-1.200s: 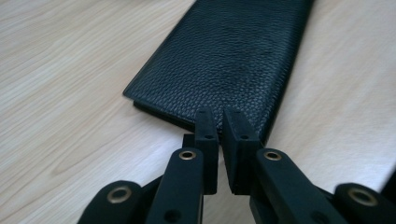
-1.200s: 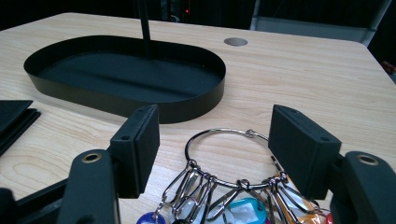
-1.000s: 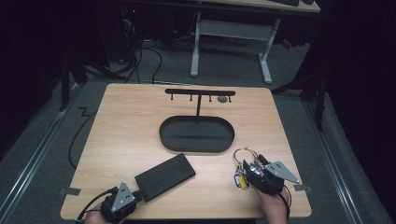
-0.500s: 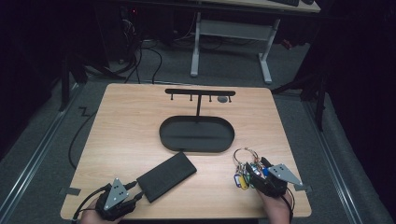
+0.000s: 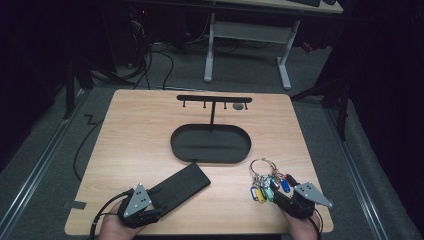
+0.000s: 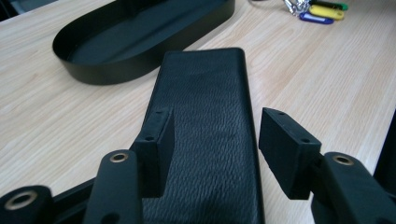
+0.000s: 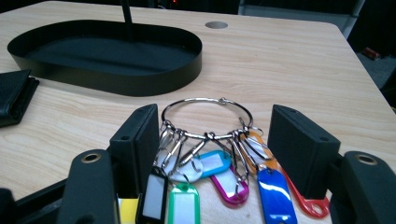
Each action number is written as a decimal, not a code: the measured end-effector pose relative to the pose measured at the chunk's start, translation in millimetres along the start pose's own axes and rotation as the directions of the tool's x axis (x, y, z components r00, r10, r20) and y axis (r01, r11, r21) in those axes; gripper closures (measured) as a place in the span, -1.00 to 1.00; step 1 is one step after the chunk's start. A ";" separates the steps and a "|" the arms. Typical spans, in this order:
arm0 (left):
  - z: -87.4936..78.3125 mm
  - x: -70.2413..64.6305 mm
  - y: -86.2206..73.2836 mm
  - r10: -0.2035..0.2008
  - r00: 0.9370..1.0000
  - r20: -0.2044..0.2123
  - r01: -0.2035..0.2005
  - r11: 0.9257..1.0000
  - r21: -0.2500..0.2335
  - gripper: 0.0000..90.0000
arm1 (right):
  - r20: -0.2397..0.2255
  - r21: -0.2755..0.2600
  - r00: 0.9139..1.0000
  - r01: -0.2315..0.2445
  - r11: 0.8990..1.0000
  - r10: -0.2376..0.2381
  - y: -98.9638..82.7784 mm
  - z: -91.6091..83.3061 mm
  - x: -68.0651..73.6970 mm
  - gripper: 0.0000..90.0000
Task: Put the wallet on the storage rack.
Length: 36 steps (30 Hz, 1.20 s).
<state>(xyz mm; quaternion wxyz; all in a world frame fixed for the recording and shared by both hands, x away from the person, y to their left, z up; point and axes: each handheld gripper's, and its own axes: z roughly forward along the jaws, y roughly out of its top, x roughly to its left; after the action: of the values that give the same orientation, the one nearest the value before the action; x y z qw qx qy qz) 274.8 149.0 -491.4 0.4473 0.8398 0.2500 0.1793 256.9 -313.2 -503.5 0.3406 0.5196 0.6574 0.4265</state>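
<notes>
1. The wallet [image 5: 179, 188] lies flat on the bench [image 5: 135, 135] near its front edge, left of centre, angled toward the tray [image 5: 211, 143].
2. The left claw [image 6: 212, 140] sits at the front-left corner over the wallet's near end. Its jaws have just been opening; they now stand apart on either side of the wallet, with a gap at the right pad, so it is released.
3. The key ring [image 7: 208, 140] with coloured tags lies near the front-right corner, just in front of the tray.
4. The right claw [image 7: 212, 144] is spread wide around the tags, its pads clear of them, grasping nothing.
5. The tray stands mid-bench, with a hook stand [image 5: 214, 99] rising from its far side.
</notes>
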 end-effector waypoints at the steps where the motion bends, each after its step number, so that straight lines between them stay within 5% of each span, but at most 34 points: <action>1: 2.9 0.4 1.9 0.001 1.000 0.002 -0.002 1.000 0.014 -0.04 | 0.004 0.002 1.000 0.001 1.000 -0.001 -0.7 -1.2 -0.7 -0.24; 11: 34.9 -7.2 16.4 0.064 0.997 0.044 -0.067 0.995 0.068 -0.09 | 0.025 0.003 1.000 -0.011 1.000 0.011 -5.6 -11.6 -5.9 -0.23; 20: 57.3 -16.3 32.9 0.155 0.988 0.001 -0.155 0.984 0.090 -0.01 | 0.026 0.005 1.000 -0.016 1.000 0.015 -7.3 -15.1 -6.7 -0.23; 28: 72.9 -16.4 42.1 0.133 0.991 0.030 -0.136 0.984 0.112 0.00 | 0.027 0.012 0.999 -0.021 1.000 0.021 -7.9 -12.7 -6.5 -0.23; 36: 79.8 -24.7 40.7 0.156 0.987 0.044 -0.161 0.979 0.123 -0.02 | 0.021 0.015 1.000 -0.019 1.000 0.019 -8.2 -11.8 -5.8 -0.22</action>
<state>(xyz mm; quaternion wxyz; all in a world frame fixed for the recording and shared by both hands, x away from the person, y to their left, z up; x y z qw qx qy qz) 307.2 62.6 -501.8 0.3818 0.8865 0.1855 0.1841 244.4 -322.1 -506.1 0.3395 0.5329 0.6520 0.4192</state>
